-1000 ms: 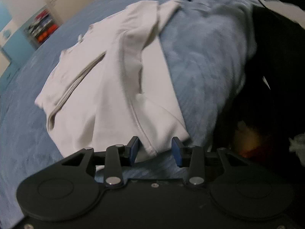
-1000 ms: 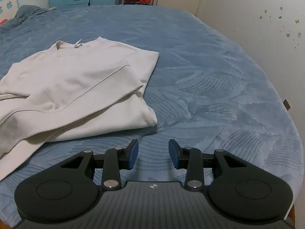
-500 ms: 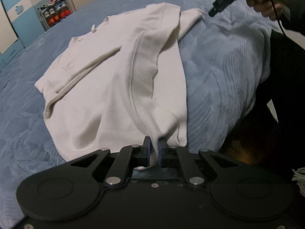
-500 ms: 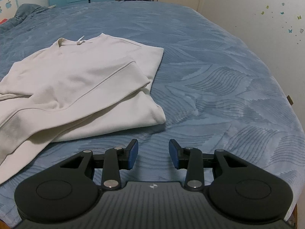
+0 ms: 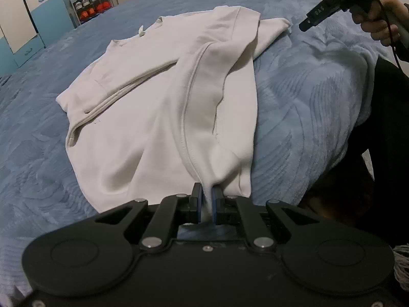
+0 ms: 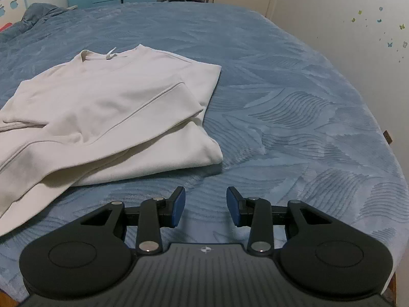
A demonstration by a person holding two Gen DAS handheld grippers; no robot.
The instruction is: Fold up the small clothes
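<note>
White sweatshirt on blue bedspread — left gripper clamped on hem, right gripper free.

Blue bedspread (image 6: 281, 81), leaf-textured, covers the bed. White sweatshirt (image 5: 158, 97), partly folded with sleeves laid across the body, lies toward the near edge, collar pointing to the far side. Left gripper (image 5: 207, 200) — fingers pressed together on the sweatshirt's near hem corner, fabric pinched and lifted between the blue pads. Right gripper (image 6: 205, 208) hovers above bare bedspread just beside the sweatshirt's right fold, fingers spread apart, holding nothing.
</note>
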